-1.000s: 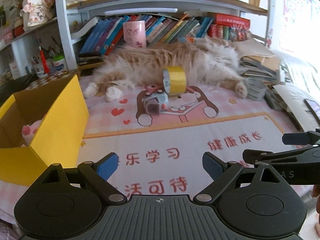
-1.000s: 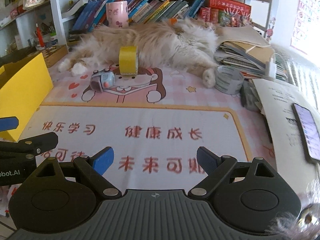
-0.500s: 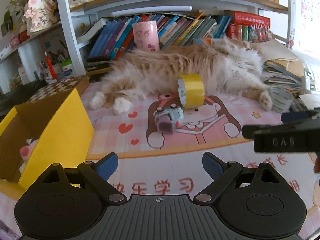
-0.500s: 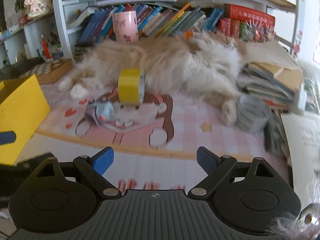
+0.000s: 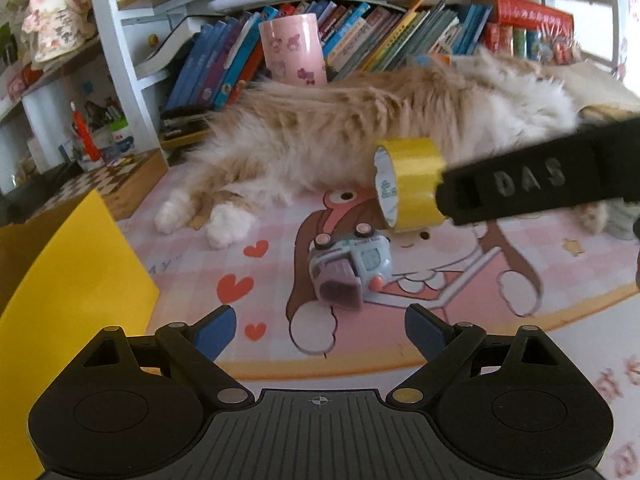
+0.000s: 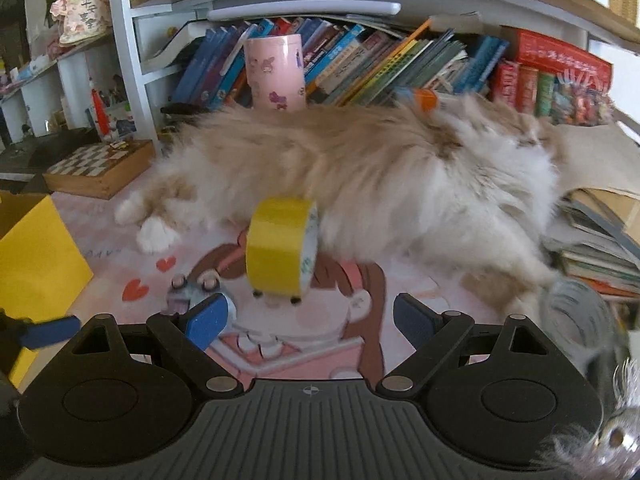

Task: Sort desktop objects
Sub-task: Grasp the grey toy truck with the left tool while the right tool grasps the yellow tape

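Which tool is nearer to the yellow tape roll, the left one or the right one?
Right. The right tool is just before the yellow tape roll, open. The left tool is farther back, facing the small blue toy.

Tape roll [image 5: 412, 182] upright on mat [image 5: 248, 280] w/ toy [image 5: 352, 270] just in front, cat [image 5: 360, 128] behind — box [image 5: 72, 280] far left

R gripper's arm [image 5: 540, 178] covers the right edge of the yellow tape roll [image 5: 408, 182] in left view. Yellow box [image 6: 36, 260] cut off at frame edge, inside unseen. Clear tape roll [image 6: 580, 320] blurred. Toy car [image 6: 188, 292] partly behind gripper finger [image 6: 206, 320].
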A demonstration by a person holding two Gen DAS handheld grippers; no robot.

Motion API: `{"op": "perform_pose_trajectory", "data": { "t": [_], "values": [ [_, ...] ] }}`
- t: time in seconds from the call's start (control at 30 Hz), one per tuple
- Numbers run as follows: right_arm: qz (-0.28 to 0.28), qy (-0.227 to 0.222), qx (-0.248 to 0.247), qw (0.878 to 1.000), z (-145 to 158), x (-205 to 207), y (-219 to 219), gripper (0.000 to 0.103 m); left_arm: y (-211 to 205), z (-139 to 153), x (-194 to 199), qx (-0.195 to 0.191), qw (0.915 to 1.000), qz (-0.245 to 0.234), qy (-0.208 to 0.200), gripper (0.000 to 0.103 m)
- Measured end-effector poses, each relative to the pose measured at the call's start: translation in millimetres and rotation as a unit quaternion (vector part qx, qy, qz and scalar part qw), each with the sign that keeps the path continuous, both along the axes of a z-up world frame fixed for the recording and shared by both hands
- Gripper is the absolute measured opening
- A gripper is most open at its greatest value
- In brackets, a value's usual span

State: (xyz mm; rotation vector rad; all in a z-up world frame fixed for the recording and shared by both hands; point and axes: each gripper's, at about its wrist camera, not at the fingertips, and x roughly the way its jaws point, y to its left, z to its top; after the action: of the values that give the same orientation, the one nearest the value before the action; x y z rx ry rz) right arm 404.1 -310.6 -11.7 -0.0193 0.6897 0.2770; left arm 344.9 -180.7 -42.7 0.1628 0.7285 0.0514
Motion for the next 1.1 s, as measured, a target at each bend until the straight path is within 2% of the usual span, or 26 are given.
{"op": "perform_pose_trajectory", "data": {
  "t": [0.13,0.4,0.6,0.73,0.83,0.97,1.1],
  "values": [
    [0.016,-0.013,-0.016,1.000,-4.5,18.7,14.9,0.089,-5.0,-9.2,18.0,0.008,1.0000,-0.002,0.000,0.094],
    [0.032,0.004,-0.018,0.999,-15.2,53.6,31.1,0.088,-14.9,-24.1,45.6,0.009,0.9999,-0.012,-0.005,0.092],
    [0.031,0.021,-0.021,0.999,-22.6,71.9,34.4,0.087,-11.8,-26.4,58.7,-0.007,0.9999,-0.013,-0.007,0.092],
    [0.032,0.034,-0.018,0.999,-26.4,80.9,35.5,0.087,-10.4,-31.9,63.6,-0.008,0.9997,-0.023,-0.006,0.082],
    [0.028,0.041,-0.016,0.999,-27.3,84.9,35.5,0.086,-8.2,-31.4,61.2,-0.012,0.9993,-0.033,-0.012,0.064],
    [0.030,0.041,-0.020,0.999,-27.7,86.4,37.3,0.085,-2.4,-29.1,56.7,-0.011,0.9993,-0.036,-0.007,0.064],
    [0.025,0.044,-0.023,0.998,-28.2,87.2,37.7,0.080,11.2,-23.0,42.9,-0.020,0.9996,-0.018,0.006,0.064]
  ]
}}
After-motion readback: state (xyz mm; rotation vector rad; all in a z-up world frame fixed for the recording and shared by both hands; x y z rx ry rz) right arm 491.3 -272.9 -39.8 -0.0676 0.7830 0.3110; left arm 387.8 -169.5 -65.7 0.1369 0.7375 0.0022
